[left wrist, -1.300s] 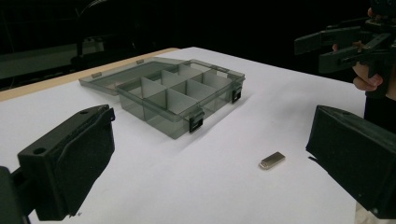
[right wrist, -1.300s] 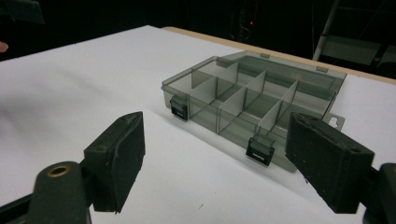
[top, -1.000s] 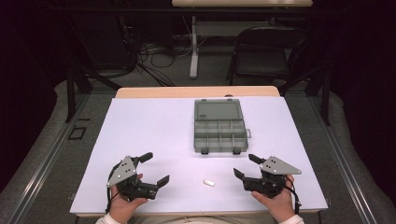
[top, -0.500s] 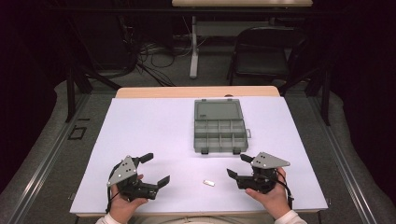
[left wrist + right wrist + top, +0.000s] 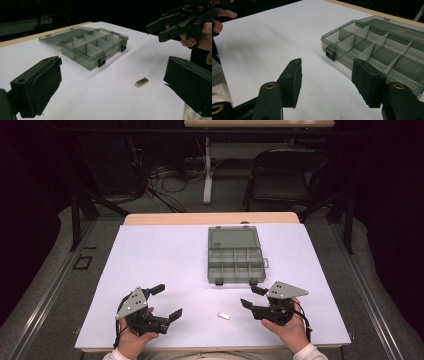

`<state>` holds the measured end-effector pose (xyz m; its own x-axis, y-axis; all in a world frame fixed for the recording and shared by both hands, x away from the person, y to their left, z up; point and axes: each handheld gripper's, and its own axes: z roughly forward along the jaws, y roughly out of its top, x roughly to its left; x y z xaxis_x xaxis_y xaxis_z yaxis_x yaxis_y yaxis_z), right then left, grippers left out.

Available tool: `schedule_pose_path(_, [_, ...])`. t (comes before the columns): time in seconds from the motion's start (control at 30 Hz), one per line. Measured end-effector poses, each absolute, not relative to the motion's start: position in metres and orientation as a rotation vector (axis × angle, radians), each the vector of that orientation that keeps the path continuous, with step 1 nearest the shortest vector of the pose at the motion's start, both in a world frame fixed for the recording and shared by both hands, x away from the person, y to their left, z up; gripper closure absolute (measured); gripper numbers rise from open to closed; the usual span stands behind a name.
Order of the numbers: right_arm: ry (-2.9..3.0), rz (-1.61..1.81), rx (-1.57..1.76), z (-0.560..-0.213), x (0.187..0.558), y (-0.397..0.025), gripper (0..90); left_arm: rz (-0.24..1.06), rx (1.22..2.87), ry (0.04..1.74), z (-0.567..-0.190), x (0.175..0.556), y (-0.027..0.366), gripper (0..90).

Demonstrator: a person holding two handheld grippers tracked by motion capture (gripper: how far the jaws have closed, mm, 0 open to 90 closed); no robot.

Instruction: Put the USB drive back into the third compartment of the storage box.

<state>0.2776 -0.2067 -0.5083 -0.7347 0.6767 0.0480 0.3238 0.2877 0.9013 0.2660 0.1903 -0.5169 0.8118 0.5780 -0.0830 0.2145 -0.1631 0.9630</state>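
The right hand-held gripper (image 5: 252,299) has slid inward along the near edge of the bench (image 5: 165,255) over the last second, closing on the small metal clip (image 5: 223,316) that lies between the two hands; the left hand-held gripper (image 5: 164,302) has barely stirred. To me that reads as the start of a reach for the clip, with nothing picked up yet.

Nearest, the clip lies flat on the white surface, just inward of the right hand-held gripper's tips and a little nearer the person than they are, not touching them. In the left gripper view it sits ahead between the two black jaws, toward the right-hand one.

Both hand-held grippers have their jaws spread wide and empty, held above the bench and touching nothing.

Farther out, beyond the right hand-held gripper, stands the smoky clear compartment box (image 5: 235,263), its lid (image 5: 232,237) laid open flat behind it, the divided cells (image 5: 372,51) looking empty.
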Motion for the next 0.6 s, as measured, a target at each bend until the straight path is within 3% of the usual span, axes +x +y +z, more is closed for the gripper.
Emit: schedule_pose_path(0.6, [2.315,1.420,0.803,-0.512,0.278,-0.179,49.4,0.360,1.748,0.617,-0.518,0.266,0.189,1.2])
